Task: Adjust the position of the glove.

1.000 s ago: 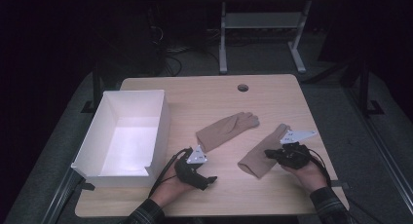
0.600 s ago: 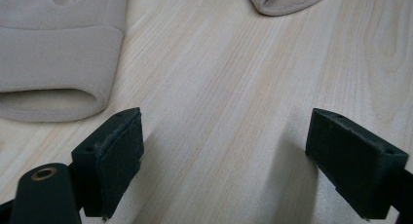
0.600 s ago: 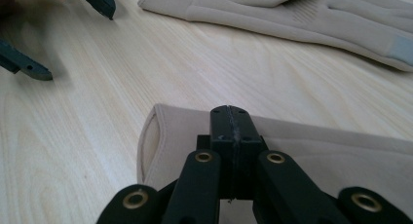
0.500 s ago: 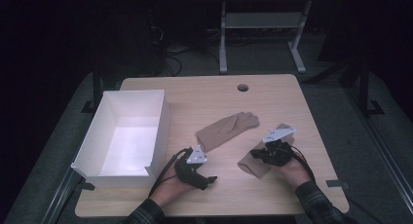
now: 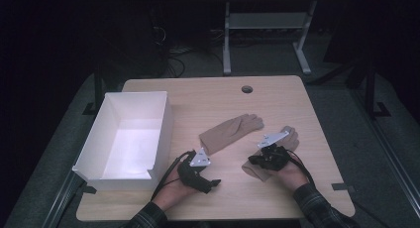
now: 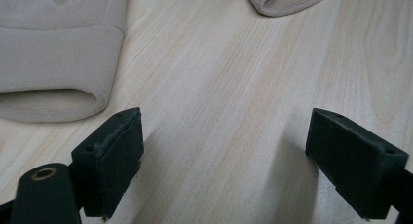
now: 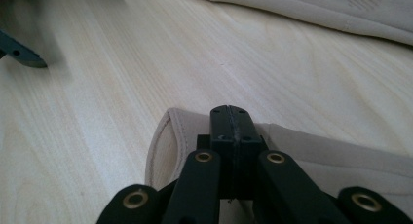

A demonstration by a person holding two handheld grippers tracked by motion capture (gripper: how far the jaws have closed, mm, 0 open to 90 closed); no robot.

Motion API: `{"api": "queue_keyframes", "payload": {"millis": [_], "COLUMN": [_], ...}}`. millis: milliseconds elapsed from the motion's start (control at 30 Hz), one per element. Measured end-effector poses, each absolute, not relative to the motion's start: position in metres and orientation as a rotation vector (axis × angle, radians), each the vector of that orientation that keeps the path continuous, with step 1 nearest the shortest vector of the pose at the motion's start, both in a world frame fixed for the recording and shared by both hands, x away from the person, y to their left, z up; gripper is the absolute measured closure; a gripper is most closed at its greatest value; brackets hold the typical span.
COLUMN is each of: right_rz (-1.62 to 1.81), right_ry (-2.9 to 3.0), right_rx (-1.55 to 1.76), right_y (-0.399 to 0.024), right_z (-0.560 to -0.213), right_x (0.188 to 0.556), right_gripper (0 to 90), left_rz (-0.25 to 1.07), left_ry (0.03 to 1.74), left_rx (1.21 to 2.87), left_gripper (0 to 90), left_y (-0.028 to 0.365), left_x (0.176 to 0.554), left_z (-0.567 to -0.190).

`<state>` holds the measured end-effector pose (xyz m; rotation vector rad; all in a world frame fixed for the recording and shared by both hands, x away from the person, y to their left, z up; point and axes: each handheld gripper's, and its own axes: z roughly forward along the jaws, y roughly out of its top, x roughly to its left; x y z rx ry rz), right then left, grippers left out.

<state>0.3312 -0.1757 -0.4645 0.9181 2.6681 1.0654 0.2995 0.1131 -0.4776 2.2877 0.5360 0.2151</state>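
Observation:
Two beige gloves lie on the wooden table (image 5: 208, 96). One glove (image 5: 233, 131) rests mid-table, its cuff (image 6: 53, 53) just left of my left gripper (image 6: 224, 156). That left gripper (image 5: 210, 182) rests low on the table, open, with bare wood between its pads (image 6: 122, 156). The second glove (image 5: 293, 137) lies to the right, its cuff (image 7: 311, 156) under my right gripper (image 7: 229, 121). The right gripper (image 5: 255, 161) is shut, tips over the cuff's edge; I see no fabric between the pads.
A white open box (image 5: 163, 124) stands at the table's left side, close to the left hand. A round cable hole (image 5: 246, 89) sits near the far edge. Bare wood lies between the two grippers and along the far half of the table.
The right gripper has slid left along its glove toward the cuff and sunk slightly. The left gripper and both gloves have stayed put.

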Motion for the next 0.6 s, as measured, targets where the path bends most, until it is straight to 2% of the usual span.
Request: {"api": "queue_keyframes", "payload": {"millis": [600], "right_rz": [1.03], "right_ry": [2.731], "right_rx": [0.895], "right_y": [-0.194], "right_z": [-0.461], "right_x": [0.302], "right_gripper": [89.8], "left_rz": [0.223], "left_ry": [0.529], "left_rx": [2.287], "left_gripper": [13.3], "left_y": [0.113], "left_x": [0.3], "left_z": [-0.478]}}
